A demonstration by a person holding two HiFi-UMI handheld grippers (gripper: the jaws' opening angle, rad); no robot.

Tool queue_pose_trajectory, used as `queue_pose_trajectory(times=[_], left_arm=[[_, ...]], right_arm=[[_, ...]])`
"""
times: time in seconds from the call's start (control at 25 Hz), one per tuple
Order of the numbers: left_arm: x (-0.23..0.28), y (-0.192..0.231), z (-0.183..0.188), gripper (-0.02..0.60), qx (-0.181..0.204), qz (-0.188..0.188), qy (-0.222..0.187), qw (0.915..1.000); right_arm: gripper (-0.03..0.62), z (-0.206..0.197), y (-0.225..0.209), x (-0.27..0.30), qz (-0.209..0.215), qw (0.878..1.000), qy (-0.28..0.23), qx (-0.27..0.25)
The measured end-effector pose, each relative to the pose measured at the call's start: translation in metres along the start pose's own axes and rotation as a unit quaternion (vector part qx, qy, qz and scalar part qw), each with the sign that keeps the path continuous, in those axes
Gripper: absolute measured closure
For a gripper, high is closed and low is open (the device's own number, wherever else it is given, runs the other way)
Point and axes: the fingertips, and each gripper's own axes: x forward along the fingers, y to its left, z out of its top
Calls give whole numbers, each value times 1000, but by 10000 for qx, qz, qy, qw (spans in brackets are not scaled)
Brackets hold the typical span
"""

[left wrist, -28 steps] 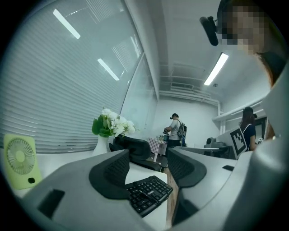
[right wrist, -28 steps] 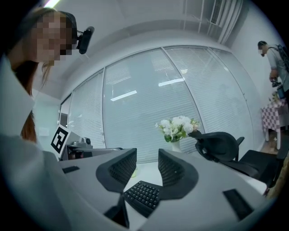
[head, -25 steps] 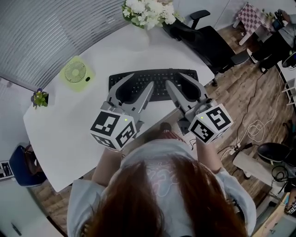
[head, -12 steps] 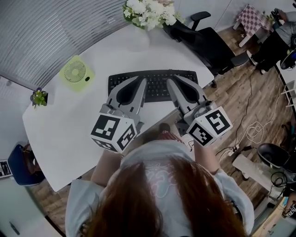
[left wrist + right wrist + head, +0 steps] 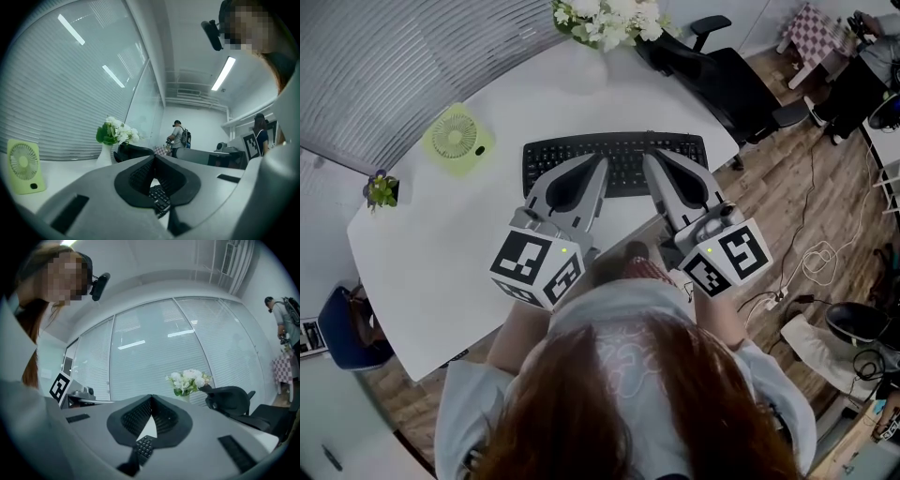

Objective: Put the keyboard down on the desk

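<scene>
Keyboard point(image 5: 614, 161) lies flat on the white desk point(image 5: 441, 234), right of the green fan point(image 5: 455, 141) and just beyond both grippers. Left gripper point(image 5: 600, 164) and right gripper point(image 5: 649, 161) have just been closing. Their jaws meet at the tips with nothing between them, and the keys show only below. Whether the tips rest on the near key rows is hard to tell from above. Placing looks done, so the careful move is to lift both tips slightly, then draw them straight back together, without dragging the board askew.
</scene>
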Motion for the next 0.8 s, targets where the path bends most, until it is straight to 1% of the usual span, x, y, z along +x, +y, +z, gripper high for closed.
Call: queue_pose_trajectory(times=[0.16, 0.24, 0.48, 0.64, 0.8], left_arm=[[-3, -1, 2, 571, -37, -4, -103, 9999], [-4, -1, 2, 571, -65, 0, -134, 9999], [-5, -3, 8, 571, -75, -39, -277, 9996], [-3, -4, 7, 571, -114, -8, -235, 9997], [1, -2, 7, 571, -211, 25, -268, 9994]], right_arm=[[591, -1, 1, -2, -144, 9997, 14, -203], [591, -2, 3, -2, -167, 9996, 34, -225], [591, -1, 6, -1, -119, 9997, 34, -229], [591, 2, 8, -3, -43, 9995, 43, -309], [591, -2, 2, 0, -64, 9993, 113, -338]])
